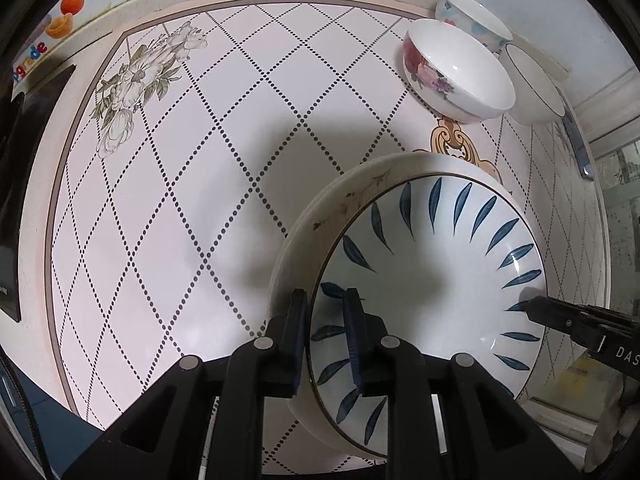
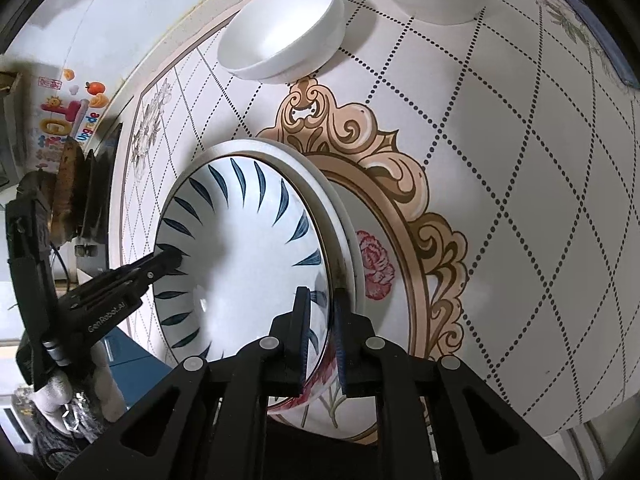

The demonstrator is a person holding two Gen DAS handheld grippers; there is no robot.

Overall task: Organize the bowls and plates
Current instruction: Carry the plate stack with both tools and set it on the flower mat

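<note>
Gripping the blue-leaf plate from both sides is what's going on here, and it makes sense: it's a wide, shallow thing, so one pinch on the rim would let it tip.

Going left to right from that plate: way off to its left there's just the tiled surface with a grey flower print. Then the left tongs, closed down on the plate's near-left rim, one finger outside and one inside the bowl of it. The plate sits nested on a cream plate whose rim peeks out on the left; I can't tell if the left tongs catch that one as well.

On the plate's right rim, the right tongs are clamped the same way, narrow gap with the rim between the fingers. In the right wrist view there's also a rose-print plate right under the rim, and its edge seems to run between those fingers as well, so I'd guess the whole stack is being moved as one.

Beyond the plate, up and to the right, three bowls are bunched together: a rose bowl, a blue-flower bowl behind it, and a dark-rimmed bowl furthest right. Looks like bowls get grouped there while plates get stacked.
</note>
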